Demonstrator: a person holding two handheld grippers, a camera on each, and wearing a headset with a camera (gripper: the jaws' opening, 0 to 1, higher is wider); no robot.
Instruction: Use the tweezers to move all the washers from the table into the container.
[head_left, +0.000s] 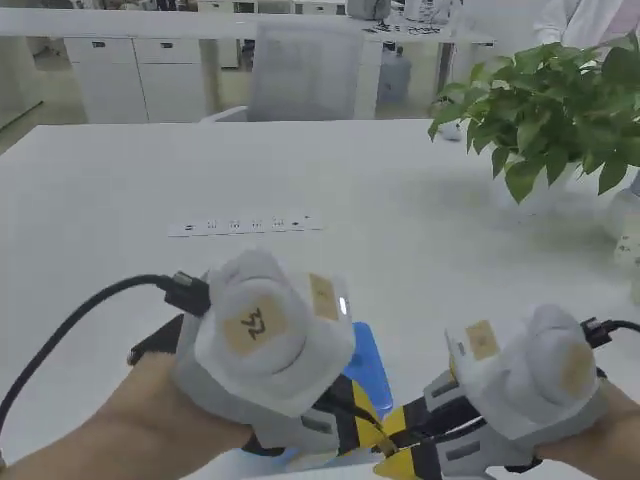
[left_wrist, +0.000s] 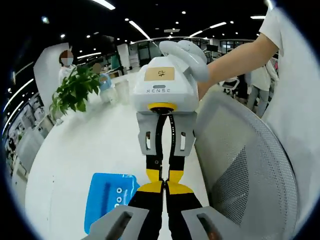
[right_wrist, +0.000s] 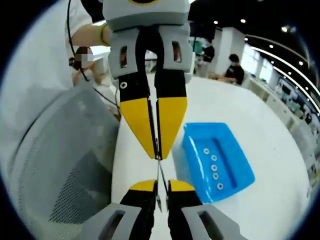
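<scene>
Tip to tip low over the white tabletop (head_left: 300, 170): left gripper (right_wrist: 157, 152) and right gripper (right_wrist: 161, 189), facing each other, with the tweezers (right_wrist: 159, 172) bridging the short gap between them. Left gripper's yellow-tipped jaws pressed shut on one end of the tweezers. Right gripper's jaws drawn in close around the other end, where the two thin legs spread slightly, and clamped on them as far as the right gripper view lets one tell. Same meeting of yellow tips in the left gripper view, with the left jaws flat together.

Blue container (right_wrist: 235, 157) just beside the joined tips, to their right in the right gripper view. Sits flat on the tabletop. Holds five washers (right_wrist: 214, 167), lying in a rough row along its floor, each apart from the next. Partly covered in the head view by the body of the left gripper, with the jaw tips near its closest corner.

Left hand (head_left: 150, 425) and right hand (head_left: 612, 440) wrapped around the gripper bodies. Black cable (head_left: 70, 330) trailing from the left gripper off to the left. Grey mesh chair (right_wrist: 55, 170) close against the tabletop's edge. Leafy green plant (head_left: 545, 100) at the far right of the tabletop, well apart from the grippers. Pale strip with a row of small dark marks (head_left: 245, 225) out in the middle of the tabletop.
</scene>
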